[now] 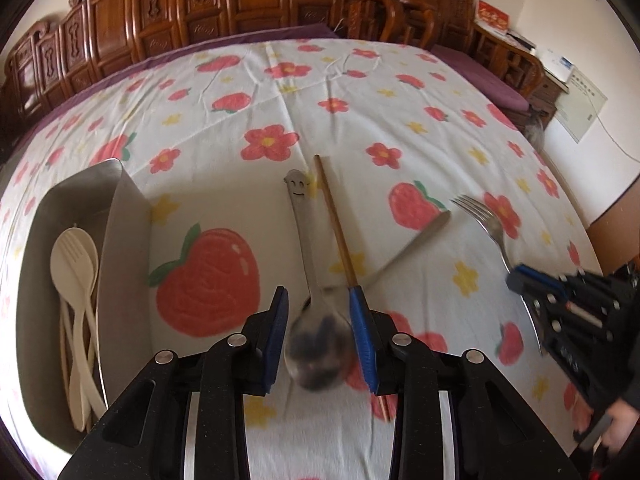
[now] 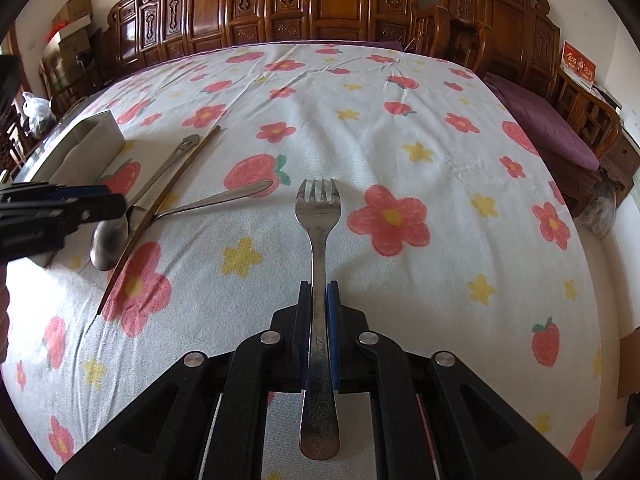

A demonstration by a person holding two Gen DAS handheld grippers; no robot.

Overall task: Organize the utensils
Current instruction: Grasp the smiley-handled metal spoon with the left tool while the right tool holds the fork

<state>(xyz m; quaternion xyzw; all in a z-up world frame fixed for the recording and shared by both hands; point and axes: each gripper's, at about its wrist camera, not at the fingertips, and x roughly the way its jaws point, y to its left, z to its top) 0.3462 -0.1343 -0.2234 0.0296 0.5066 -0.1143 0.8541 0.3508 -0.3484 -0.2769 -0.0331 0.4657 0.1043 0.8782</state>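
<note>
Steel fork point(image 2: 318, 216), tines pointing away, handle clamped

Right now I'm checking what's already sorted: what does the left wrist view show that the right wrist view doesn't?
Only the left wrist view looks into the metal tray: cream plastic spoons lie inside. It also shows the left gripper open around the smiley spoon's bowl.

Only the right wrist view shows the right gripper shut on the fork's handle.

Both show the smiley spoon, the chopstick, a second metal handle, the fork and the flowered cloth.
</note>
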